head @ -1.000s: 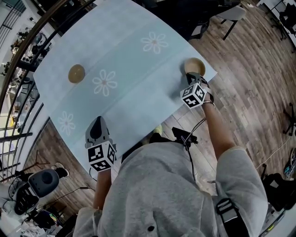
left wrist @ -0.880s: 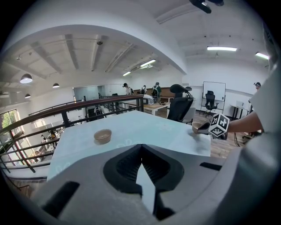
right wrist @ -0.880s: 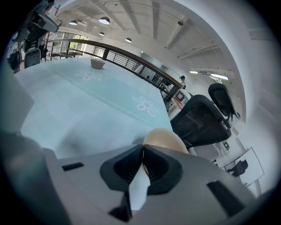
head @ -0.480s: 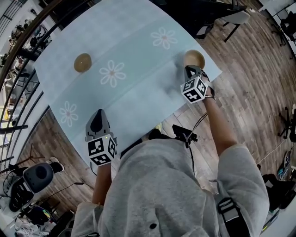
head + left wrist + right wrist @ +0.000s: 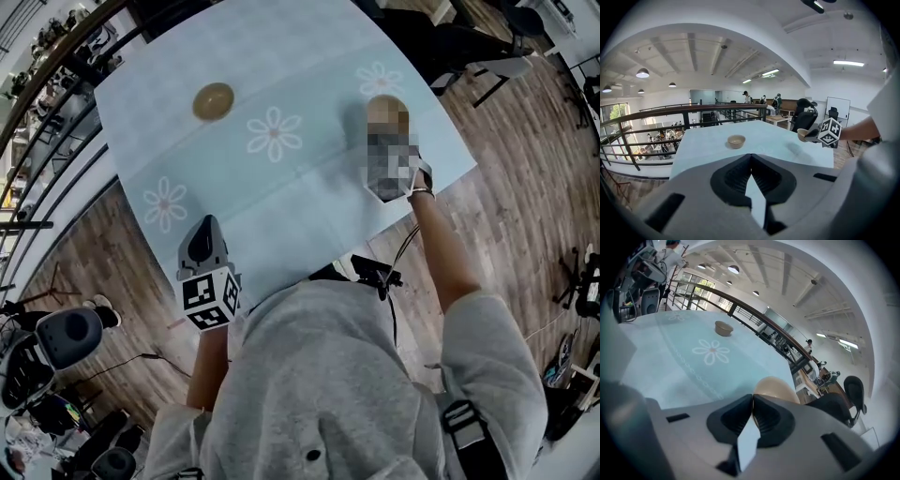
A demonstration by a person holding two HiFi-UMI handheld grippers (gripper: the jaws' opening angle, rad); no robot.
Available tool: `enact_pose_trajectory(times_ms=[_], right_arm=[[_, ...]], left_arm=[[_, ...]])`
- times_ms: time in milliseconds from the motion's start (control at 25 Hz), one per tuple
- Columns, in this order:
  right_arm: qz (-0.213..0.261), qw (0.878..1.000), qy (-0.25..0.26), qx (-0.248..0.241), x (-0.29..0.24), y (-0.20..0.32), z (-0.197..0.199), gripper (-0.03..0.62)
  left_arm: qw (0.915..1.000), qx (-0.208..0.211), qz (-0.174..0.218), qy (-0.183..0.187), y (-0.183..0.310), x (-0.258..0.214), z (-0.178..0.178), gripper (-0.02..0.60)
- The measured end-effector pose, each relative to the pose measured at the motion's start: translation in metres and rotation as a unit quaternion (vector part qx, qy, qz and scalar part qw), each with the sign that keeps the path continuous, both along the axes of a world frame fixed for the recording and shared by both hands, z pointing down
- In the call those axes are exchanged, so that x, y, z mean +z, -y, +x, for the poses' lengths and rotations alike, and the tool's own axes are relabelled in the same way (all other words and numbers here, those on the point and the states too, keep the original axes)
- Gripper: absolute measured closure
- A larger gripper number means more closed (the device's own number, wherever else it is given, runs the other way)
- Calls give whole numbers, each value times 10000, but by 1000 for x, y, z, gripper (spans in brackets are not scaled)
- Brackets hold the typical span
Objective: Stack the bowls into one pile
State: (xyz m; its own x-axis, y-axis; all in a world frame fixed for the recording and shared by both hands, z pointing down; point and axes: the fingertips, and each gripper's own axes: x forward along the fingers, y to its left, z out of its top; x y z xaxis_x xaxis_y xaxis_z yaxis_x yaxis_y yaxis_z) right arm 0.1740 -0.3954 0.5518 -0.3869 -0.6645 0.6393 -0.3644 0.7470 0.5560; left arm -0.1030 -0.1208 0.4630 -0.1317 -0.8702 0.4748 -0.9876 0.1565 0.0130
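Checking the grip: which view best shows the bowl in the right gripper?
Right gripper view: the bowl sits large at the jaws, which pinch its rim. Left gripper view shows it small, distant; head view shows only part of it, the rest blurred over.

Two tan bowls (image 5: 214, 101) (image 5: 384, 110), two grippers (image 5: 751, 163) (image 5: 753, 399), one blue table (image 5: 309, 202), three daisy prints (image 5: 274, 134), one person (image 5: 328, 375)

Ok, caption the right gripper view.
Right hand-held gripper grips a tan bowl by its rim; second bowl across the table.

A pale blue daisy-print counter cloth (image 5: 309, 206) looks matt; the tan round bowl (image 5: 776, 386) is smooth, the brown plank floor (image 5: 525, 178) wooden.
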Motion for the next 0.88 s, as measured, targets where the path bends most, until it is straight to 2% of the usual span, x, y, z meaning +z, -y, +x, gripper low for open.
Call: enact_pose_trajectory(times_ms=[520, 880], right_arm=[[82, 9953, -117, -963, -8, -20, -173, 560], [169, 9866, -142, -1617, -11, -36, -298, 560]], left_arm=[[9962, -829, -88, -245, -65, 20, -115, 565], [9920, -1133, -231, -505, -99, 44, -168, 565]])
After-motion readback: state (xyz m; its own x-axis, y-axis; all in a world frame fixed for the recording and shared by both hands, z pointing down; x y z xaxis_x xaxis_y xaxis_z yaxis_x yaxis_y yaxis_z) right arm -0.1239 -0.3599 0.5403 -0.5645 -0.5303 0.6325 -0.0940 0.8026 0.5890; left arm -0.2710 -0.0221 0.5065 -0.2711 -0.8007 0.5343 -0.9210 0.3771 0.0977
